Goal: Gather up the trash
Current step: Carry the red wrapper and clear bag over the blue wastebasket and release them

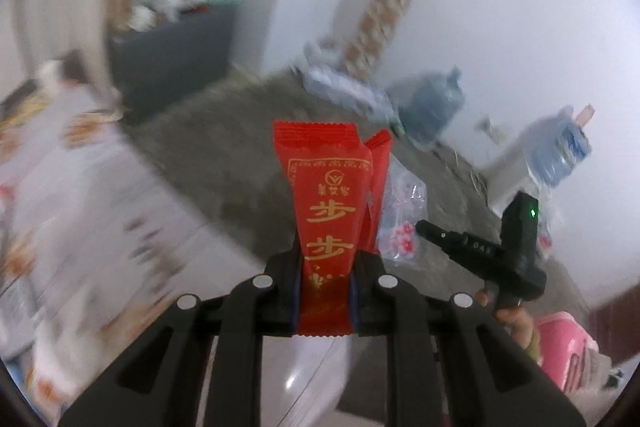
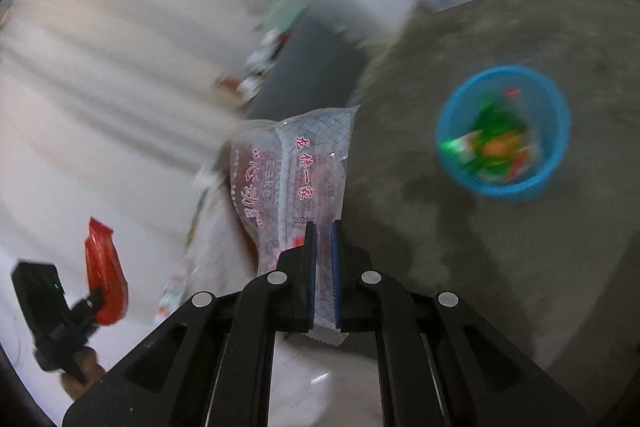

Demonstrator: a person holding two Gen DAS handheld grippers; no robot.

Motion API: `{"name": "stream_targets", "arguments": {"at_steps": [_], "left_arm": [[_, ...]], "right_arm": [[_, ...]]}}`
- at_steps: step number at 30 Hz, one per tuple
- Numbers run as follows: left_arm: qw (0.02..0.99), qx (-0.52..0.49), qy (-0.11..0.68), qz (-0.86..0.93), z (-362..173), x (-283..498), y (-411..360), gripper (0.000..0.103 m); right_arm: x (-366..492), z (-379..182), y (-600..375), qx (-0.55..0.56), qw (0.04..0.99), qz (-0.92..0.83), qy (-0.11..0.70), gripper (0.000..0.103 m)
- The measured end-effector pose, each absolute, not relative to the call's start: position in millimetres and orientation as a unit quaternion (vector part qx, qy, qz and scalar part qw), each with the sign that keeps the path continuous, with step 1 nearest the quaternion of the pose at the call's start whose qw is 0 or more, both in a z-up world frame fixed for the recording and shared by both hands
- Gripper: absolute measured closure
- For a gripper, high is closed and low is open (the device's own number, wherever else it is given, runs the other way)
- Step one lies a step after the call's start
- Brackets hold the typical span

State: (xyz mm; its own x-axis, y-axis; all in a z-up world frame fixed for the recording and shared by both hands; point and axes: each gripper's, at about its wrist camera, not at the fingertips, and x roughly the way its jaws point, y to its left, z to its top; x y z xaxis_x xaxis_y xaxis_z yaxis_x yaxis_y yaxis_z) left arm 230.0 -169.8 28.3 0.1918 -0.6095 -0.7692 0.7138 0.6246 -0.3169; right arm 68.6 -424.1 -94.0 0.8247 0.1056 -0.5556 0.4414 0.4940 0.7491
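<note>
My left gripper [image 1: 325, 267] is shut on a red snack wrapper [image 1: 326, 195] with gold characters, held upright in the air. My right gripper [image 2: 323, 255] is shut on a clear cake wrapper [image 2: 296, 179] with red print. In the left wrist view the right gripper [image 1: 424, 227] shows at the right with the clear wrapper [image 1: 400, 215]. In the right wrist view the left gripper [image 2: 94, 297] shows at the lower left with the red wrapper [image 2: 105, 279]. A blue basket [image 2: 556, 131] with colourful wrappers inside stands on the floor, right of and beyond my right gripper.
A table with a patterned white cloth [image 1: 80, 195] is at the left. A dark cabinet [image 1: 172, 55] with clutter stands at the back. Water jugs [image 1: 436, 103] and boxes [image 1: 380, 19] stand along the white wall. The floor [image 2: 460, 247] is bare grey concrete. Both views are motion-blurred.
</note>
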Motion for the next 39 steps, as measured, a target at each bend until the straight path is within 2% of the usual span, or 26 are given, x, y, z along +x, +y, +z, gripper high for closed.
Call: {"name": "stream_targets", "arguments": {"at_steps": [7,15,17,19,20,21,22,23,27,32,36,39], "left_arm": [[0.711,0.119,0.557,-0.413,-67.0,287.3,-335.3,0.086],[0.663,0.131,0.626,-0.389,-168.0,324.6,-436.1,0.085],[0.657,0.128,0.637,-0.382,-188.5,332.6,-455.6,0.084],[0.654,0.117,0.643,-0.381,-202.3,336.5,-468.9,0.076],[0.653,0.11,0.648,-0.377,-208.1,337.8,-473.2,0.064],[0.652,0.104,0.653,-0.371,-214.0,339.6,-476.1,0.052],[0.648,0.093,0.662,-0.366,-221.7,341.5,-480.3,0.049],[0.643,0.084,0.669,-0.364,-227.3,341.8,-483.3,0.048],[0.628,0.07,0.681,-0.37,-229.1,335.0,-484.8,0.041],[0.632,0.075,0.668,-0.385,-206.5,326.5,-479.2,0.037],[0.641,0.071,0.647,-0.406,-166.4,321.3,-460.4,0.036],[0.653,0.065,0.614,-0.439,-123.3,315.4,-435.6,0.033]], "right_arm": [[92.5,-171.0,-499.2,0.518,0.774,-0.18,0.317,0.097],[141.4,-234.7,-544.7,0.517,0.74,-0.22,0.37,0.096],[155.2,-246.1,-554.2,0.513,0.739,-0.228,0.372,0.092],[163.4,-253.3,-558.0,0.506,0.739,-0.238,0.377,0.082],[164.2,-258.3,-560.4,0.5,0.736,-0.249,0.383,0.066],[160.9,-262.2,-562.4,0.501,0.732,-0.257,0.384,0.058],[156.5,-264.5,-563.1,0.507,0.729,-0.259,0.38,0.052],[150.5,-265.7,-565.2,0.514,0.726,-0.259,0.376,0.052],[122.9,-261.2,-567.2,0.525,0.727,-0.269,0.351,0.048],[103.8,-250.5,-567.8,0.531,0.727,-0.276,0.337,0.046],[88.8,-224.2,-560.5,0.531,0.74,-0.272,0.31,0.046],[88.0,-204.7,-552.8,0.527,0.753,-0.265,0.292,0.042]]}}
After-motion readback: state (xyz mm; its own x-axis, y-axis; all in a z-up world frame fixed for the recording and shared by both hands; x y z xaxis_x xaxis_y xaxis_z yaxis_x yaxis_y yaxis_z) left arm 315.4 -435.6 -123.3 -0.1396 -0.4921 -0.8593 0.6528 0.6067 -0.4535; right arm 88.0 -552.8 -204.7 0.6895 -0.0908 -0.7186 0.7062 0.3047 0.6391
